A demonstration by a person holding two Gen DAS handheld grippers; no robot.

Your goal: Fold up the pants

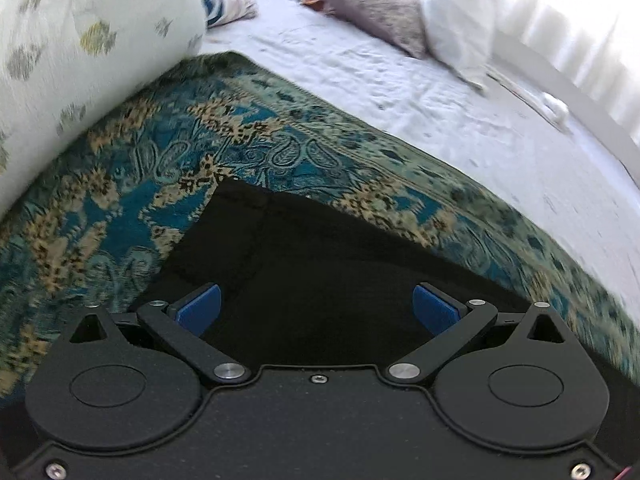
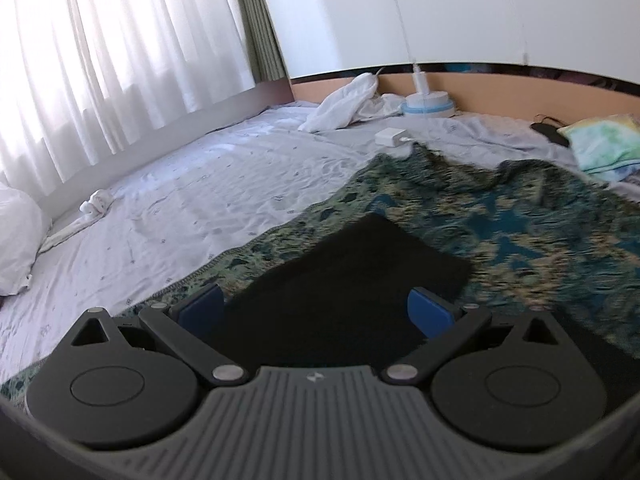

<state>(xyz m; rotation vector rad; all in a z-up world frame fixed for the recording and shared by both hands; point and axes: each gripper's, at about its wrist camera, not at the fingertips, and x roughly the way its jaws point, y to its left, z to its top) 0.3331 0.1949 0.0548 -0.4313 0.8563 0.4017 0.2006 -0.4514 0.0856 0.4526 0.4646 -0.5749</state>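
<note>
Black pants (image 1: 304,256) lie flat on a teal and gold patterned blanket (image 1: 132,192) on a bed. In the left wrist view my left gripper (image 1: 317,309) is open, its blue pads spread wide above the pants, holding nothing. In the right wrist view the pants (image 2: 352,276) show as a folded dark rectangle on the blanket (image 2: 520,232). My right gripper (image 2: 316,312) is open above the near part of the pants, empty.
A pale spotted pillow (image 1: 80,60) lies left of the blanket; a grey cushion (image 1: 360,4) and white bedding sit behind. The right wrist view shows a light sheet (image 2: 180,192), curtains (image 2: 100,60), a white cloth (image 2: 348,104), a white charger (image 2: 390,136), a lamp base (image 2: 426,104) and a coloured pillow (image 2: 604,144).
</note>
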